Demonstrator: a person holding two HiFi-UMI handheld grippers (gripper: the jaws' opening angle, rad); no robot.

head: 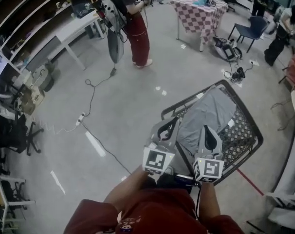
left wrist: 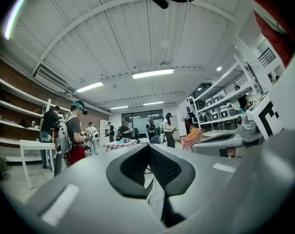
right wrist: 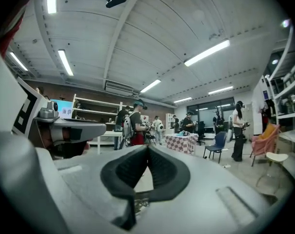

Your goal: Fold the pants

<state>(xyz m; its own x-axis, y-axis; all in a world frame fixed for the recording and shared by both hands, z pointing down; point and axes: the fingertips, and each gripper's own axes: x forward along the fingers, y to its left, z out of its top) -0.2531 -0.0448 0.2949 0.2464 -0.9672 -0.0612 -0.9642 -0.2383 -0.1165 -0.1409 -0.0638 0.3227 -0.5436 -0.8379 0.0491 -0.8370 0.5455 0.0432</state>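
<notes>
The grey pants (head: 212, 112) lie spread in a black wire basket (head: 257, 132) on the floor, right of centre in the head view. My left gripper (head: 170, 126) hovers over the basket's near left corner. My right gripper (head: 209, 132) is beside it, above the near part of the cloth. Both point level and away from me. In the left gripper view the left gripper (left wrist: 148, 148) has its jaws pressed together, and no cloth shows between them. The right gripper (right wrist: 147, 150) looks the same in the right gripper view. The near edge of the pants is hidden under the grippers.
A cable and power strip (head: 81, 117) run across the grey floor left of the basket. A person in red trousers (head: 137, 35) stands at the back by a white table (head: 64, 35). A checkered table (head: 198, 11) and blue chair (head: 249, 29) stand farther back.
</notes>
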